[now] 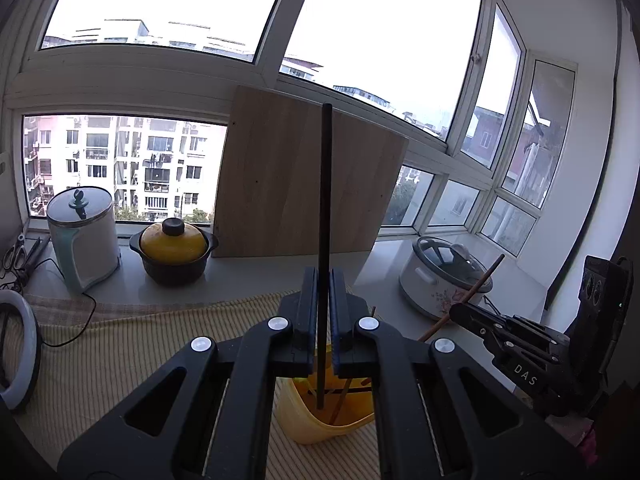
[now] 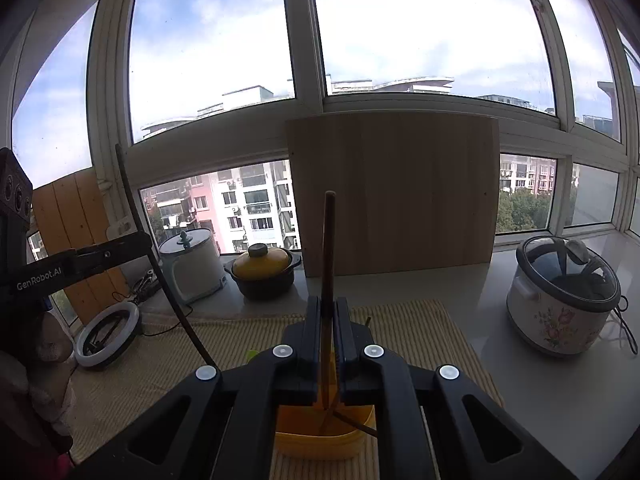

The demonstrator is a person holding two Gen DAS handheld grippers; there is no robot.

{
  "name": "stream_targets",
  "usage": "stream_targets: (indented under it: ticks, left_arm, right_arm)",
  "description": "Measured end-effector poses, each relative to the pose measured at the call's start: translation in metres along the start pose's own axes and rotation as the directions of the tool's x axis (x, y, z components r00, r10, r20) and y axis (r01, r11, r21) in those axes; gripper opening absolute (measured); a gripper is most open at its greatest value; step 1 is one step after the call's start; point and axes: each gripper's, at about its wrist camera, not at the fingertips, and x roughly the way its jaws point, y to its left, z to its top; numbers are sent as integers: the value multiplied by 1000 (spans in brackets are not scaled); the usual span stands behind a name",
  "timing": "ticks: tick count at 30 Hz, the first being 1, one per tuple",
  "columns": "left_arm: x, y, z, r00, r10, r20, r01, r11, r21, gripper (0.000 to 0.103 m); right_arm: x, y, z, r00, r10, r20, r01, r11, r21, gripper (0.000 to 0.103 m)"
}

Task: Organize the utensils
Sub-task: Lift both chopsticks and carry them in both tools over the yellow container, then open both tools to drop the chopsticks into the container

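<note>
My left gripper [image 1: 324,280] is shut on a black chopstick [image 1: 325,208] held upright, its lower end inside a yellow utensil holder [image 1: 320,420] on the striped mat. My right gripper [image 2: 328,308] is shut on a brown wooden chopstick [image 2: 329,248], also upright, with its lower end in the same yellow holder [image 2: 320,436]. The holder has other sticks in it. The right gripper shows in the left wrist view [image 1: 460,312] with its brown chopstick [image 1: 480,280]. The left gripper shows in the right wrist view [image 2: 150,246] with the black chopstick [image 2: 136,216].
A wooden board [image 1: 296,176] leans on the window. A yellow-lidded black pot [image 1: 174,248], a white kettle [image 1: 82,236] and scissors [image 1: 16,254] stand on the sill at left, a rice cooker [image 1: 444,276] at right. A ring light [image 2: 106,330] lies left on the striped mat [image 1: 120,360].
</note>
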Motion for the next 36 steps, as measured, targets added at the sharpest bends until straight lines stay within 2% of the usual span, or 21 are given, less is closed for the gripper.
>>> stream_targets:
  ticks: [13,28,30,31,32,33,36]
  left_arm:
    - [48,15,-22,992,-1,-124,-5,999,-46,3]
    - [59,13,-45,980,-30,-195,21,999,-48,3]
    - [58,12,-47,979,-31,-200,22,999,-46,4]
    - [58,12,-47,979,-31,-200,22,999,-46,6]
    - [57,12,-47,980,-33,-199,24,999,-47,11]
    - [56,13,-47,980,-35,-197,25,999,-48,18]
    - [52,14,-48,981,-33,-193,24,999,-48,19]
  right_arm:
    - [12,-5,-14,999,0,-52,1,1000,6,4]
    - [25,-5,-30,994,4,-110,-1,1000,26,5]
    - [26,-4,-31,993,4,-114,-1,1000,24,12]
    - [26,-3,-32,994,2,-113,1,1000,24,23]
    - [26,-3,-33,994,-1,-109,4,1000,25,30]
    - [26,-2,-33,994,-2,-110,5,1000,24,30]
    - [26,0,-35,993,7,-118,-4,1000,30,30]
